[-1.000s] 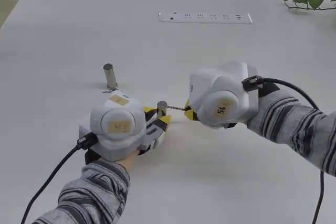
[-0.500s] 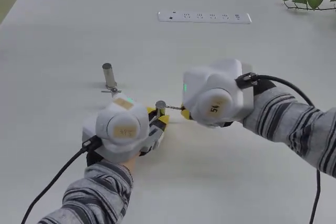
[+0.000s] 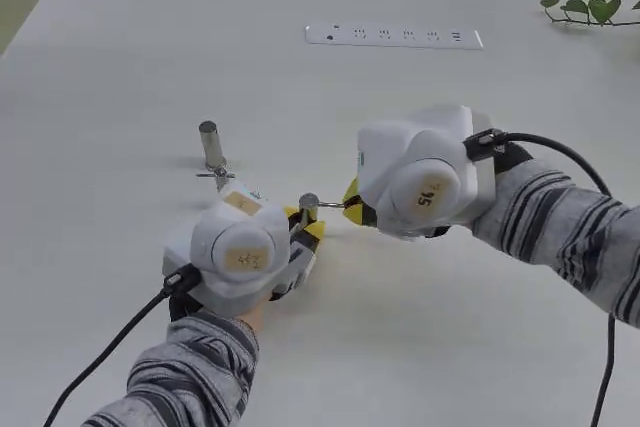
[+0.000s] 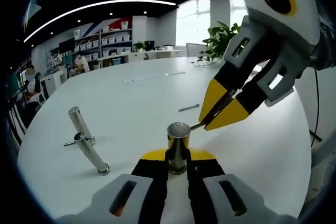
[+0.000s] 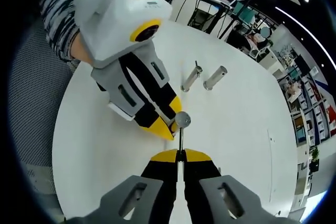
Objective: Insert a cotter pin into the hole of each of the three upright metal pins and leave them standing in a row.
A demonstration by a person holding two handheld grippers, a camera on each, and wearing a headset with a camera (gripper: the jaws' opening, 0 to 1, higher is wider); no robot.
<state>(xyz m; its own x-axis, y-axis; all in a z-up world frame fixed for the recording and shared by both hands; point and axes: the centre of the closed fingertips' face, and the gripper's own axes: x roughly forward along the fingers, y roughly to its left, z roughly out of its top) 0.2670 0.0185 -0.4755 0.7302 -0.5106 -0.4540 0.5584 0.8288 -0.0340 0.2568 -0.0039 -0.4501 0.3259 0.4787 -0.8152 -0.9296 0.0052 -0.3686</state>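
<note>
Left gripper (image 4: 177,157) comes in low from the near left, jaws clamped on an upright metal pin (image 4: 178,139) on the table (image 3: 420,327). Right gripper (image 5: 180,157) reaches in level from the right, pinching a cotter pin (image 5: 180,139), tip at that pin's head. Another pin (image 3: 210,144) stands beyond.

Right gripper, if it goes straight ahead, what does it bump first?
Most likely the metal pin held upright in the left gripper: the cotter pin that the right gripper pinches already points at its top, seemingly touching it.
</note>
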